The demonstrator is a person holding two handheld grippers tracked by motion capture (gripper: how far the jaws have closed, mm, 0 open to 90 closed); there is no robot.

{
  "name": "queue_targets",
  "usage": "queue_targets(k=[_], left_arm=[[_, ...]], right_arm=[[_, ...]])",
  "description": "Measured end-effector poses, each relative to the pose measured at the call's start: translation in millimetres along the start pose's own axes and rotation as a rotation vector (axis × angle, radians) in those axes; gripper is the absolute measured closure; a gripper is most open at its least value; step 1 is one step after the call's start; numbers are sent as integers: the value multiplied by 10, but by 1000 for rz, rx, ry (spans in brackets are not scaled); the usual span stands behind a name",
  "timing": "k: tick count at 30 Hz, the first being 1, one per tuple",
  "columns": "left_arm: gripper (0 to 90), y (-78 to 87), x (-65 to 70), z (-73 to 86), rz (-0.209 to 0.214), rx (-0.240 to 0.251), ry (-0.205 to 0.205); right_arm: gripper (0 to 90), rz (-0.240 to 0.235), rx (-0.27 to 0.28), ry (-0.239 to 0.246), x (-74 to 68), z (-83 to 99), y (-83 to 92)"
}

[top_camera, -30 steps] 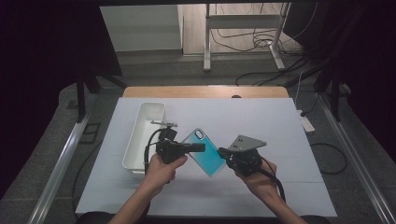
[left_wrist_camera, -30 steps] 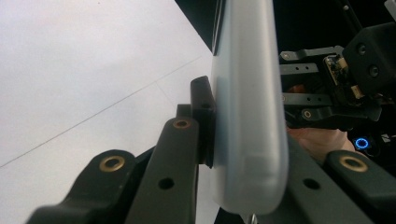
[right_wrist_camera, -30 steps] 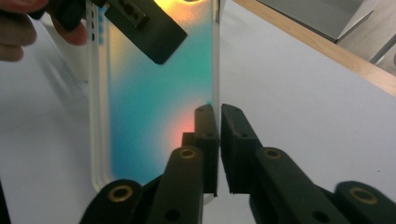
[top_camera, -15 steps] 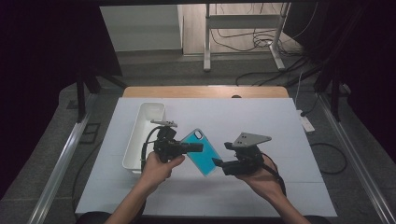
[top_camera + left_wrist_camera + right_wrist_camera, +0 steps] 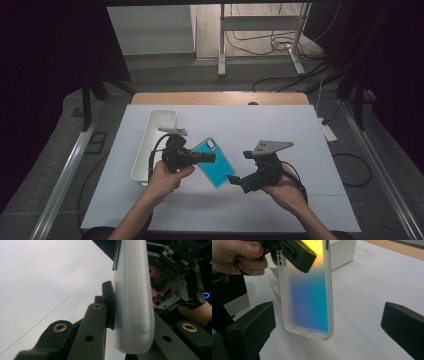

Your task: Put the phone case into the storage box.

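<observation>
The phone case [image 5: 214,161] is held clear of the table, between the two grippers, above the white table [image 5: 300,130] near its middle. From the high view it reads as turquoise, with a camera cut-out at its far, upper end. In the right gripper view the case [image 5: 309,295] is translucent with a frosted rim, its colour running from yellow at the top through violet to blue-green at the bottom edge.

The left gripper [image 5: 200,158] is clamped on the case near its upper end. In the left gripper view the case [image 5: 132,302] is seen edge-on, a pale rounded slab, with one black pad pressed flat against its side. The person's left hand [image 5: 167,175] wraps the gripper's body from below.

The right gripper [image 5: 234,180] sits just beside the lower end of the case. Its jaws have just been opening and now stand wide; in its own view the two black pads are well apart, one at each side, with the bottom of the case hanging between them and touching neither. The right hand [image 5: 287,192] holds that gripper from beneath, cable looping off to the side.

A white bin [image 5: 150,145] stands on the table to the left of the left gripper, long side running away from the person.
</observation>
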State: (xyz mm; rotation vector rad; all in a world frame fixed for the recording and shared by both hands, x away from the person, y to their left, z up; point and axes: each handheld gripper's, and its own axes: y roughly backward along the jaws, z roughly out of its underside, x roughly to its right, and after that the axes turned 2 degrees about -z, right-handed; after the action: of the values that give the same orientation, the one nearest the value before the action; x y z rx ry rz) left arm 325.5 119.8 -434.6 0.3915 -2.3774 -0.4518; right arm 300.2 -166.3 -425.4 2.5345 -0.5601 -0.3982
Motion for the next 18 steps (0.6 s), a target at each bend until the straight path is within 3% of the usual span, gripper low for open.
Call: queue_targets(k=[4,8,15,18], left_arm=[[858,3,13,-7,9,1,-10],[858,10,36,-20,22,2,-32],[858,7,68,-34,44,5,-50],[858,-4,86,-37,56,3,-63]], right_arm=[[0,-15,-15,6,-4,2,-22],[22,-60,-38,-12,-22,-11,-47],[25,-54,-61,-41,-46,-39,-103],[28,-61,-74,-27,-73,-47,-130]])
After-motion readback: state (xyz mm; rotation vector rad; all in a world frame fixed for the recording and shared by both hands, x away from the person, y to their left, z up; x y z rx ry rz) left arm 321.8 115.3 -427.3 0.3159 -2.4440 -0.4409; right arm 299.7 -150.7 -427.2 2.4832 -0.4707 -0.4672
